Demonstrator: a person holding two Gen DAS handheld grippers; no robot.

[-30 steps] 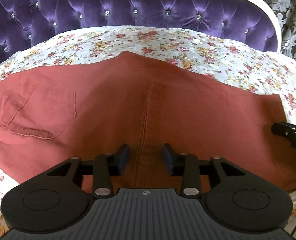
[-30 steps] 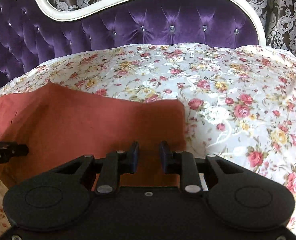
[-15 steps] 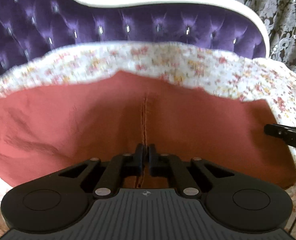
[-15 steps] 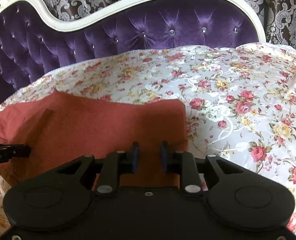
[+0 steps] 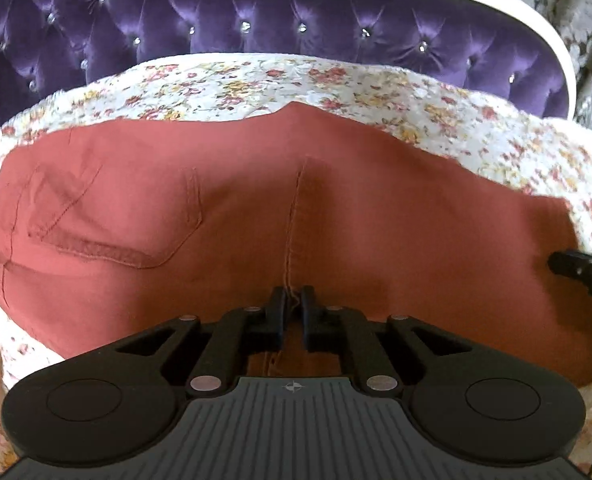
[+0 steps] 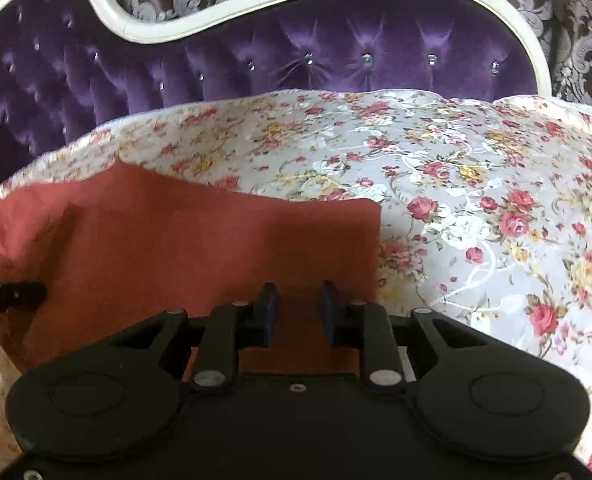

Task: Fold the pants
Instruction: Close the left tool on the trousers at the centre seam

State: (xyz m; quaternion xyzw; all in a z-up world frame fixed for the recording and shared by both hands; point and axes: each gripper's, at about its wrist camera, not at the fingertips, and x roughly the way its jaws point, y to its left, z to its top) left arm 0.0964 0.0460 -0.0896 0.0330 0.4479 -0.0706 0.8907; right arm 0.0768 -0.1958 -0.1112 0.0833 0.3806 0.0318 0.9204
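The left gripper (image 5: 293, 307) is pinching the rust-red pants' (image 5: 336, 220) near-edge seam while the right gripper (image 6: 298, 307) is hovering unclenched.

The pants (image 5: 336, 220) are plain rust red with matching stitching. The bedspread (image 6: 476, 184) is white, strewn with red, pink and yellow roses. The headboard (image 6: 336, 52) is purple tufted velvet with a cream rim, and the curtain (image 6: 576, 20) is brown-and-grey damask.

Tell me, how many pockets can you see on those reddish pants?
1. A patch pocket is stitched on the left part of the pants, left of the seam the left gripper pinches. Others may be hidden underneath.
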